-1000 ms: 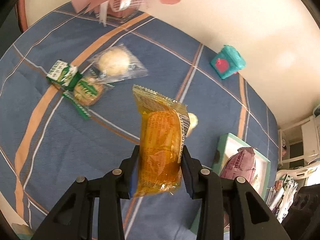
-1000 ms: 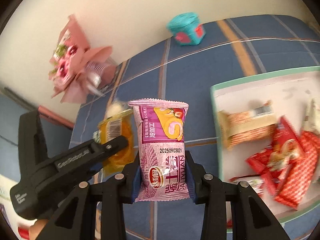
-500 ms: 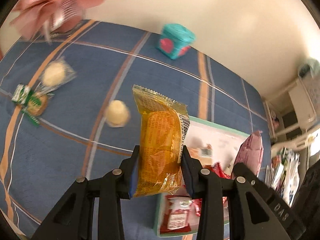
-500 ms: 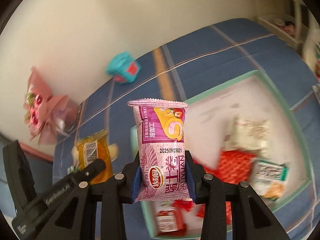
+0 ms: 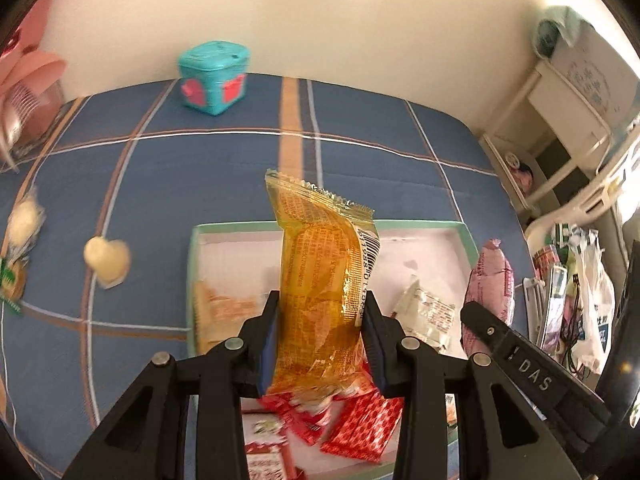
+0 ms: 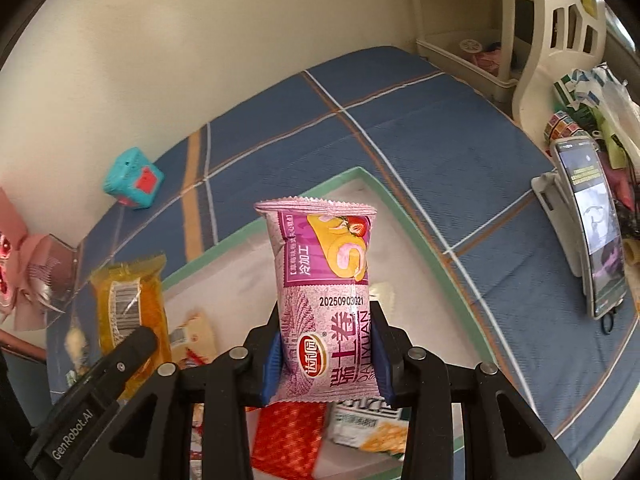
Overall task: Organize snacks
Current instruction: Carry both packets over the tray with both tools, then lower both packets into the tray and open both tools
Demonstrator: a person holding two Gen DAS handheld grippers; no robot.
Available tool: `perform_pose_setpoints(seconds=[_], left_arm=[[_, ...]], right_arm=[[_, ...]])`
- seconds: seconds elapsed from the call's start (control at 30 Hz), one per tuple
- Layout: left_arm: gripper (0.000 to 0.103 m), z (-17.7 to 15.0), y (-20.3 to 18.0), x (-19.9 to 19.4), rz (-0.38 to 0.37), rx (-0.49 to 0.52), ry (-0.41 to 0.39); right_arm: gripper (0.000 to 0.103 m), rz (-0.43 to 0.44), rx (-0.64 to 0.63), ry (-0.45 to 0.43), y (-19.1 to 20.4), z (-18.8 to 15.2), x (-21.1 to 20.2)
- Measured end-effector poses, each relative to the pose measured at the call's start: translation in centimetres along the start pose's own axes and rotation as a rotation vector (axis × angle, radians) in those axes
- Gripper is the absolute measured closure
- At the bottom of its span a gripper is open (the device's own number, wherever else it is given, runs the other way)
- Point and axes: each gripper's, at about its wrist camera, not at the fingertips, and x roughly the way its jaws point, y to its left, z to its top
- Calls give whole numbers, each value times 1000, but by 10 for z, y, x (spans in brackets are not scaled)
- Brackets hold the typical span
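Now both grippers have swung over the tray [image 5: 466, 236], left gripper [image 5: 320, 340] clamping the yellow packet [image 5: 320, 280], right gripper [image 6: 326, 354] the pink packet [image 6: 324, 300], ready to drop.

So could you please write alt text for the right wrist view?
The right gripper is shut on an upright pink snack pack above a green-rimmed tray of snacks on a blue plaid cloth. At left the left gripper holds an orange pack; a phone stands at right.
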Motion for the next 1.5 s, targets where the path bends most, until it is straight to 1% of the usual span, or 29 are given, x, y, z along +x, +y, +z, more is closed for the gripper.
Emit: perform_pose_setpoints(seconds=[0.1, 0.33, 0.63, 0.7, 0.73, 0.8, 0.87, 0.9, 1.0, 1.1, 1.2, 1.3, 1.37, 1.5], left_arm=[[64, 2, -9, 8, -2, 25, 1], [64, 2, -15, 22, -7, 33, 19], [64, 3, -15, 23, 1, 32, 27], [61, 3, -12, 23, 2, 19, 36], [60, 3, -11, 22, 5, 12, 39], [53, 3, -6, 20, 11, -3, 47], [53, 3, -1, 18, 10, -19, 53], [53, 3, 1, 17, 11, -28, 57], [49, 1, 11, 13, 26, -56, 73], [47, -2, 22, 10, 43, -83, 88], [40, -5, 34, 5, 65, -108, 91], [37, -8, 45, 1, 94, -120, 96], [36, -11, 51, -2, 112, -126, 95], [36, -20, 65, -6, 131, -151, 98]], right_arm=[[63, -1, -6, 2, -3, 1, 1], [62, -7, -35, 16, 3, -1, 8], [60, -30, -54, 41, 8, -4, 15], [60, -33, -57, 46, 9, -4, 14], [59, -36, -57, 46, 9, -4, 14], [55, -40, -58, 50, 10, -5, 12], [46, -42, -62, 57, 12, -6, 11], [44, -47, -68, 60, 13, -7, 10], [42, -70, -94, 69, 19, -10, 9], [41, -76, -91, 89, 21, -15, 9], [36, -87, -92, 97, 22, -20, 6], [31, -100, -94, 102, 23, -25, 4], [27, -98, -90, 103, 24, -28, 2], [26, -104, -108, 106, 29, -35, -1]])
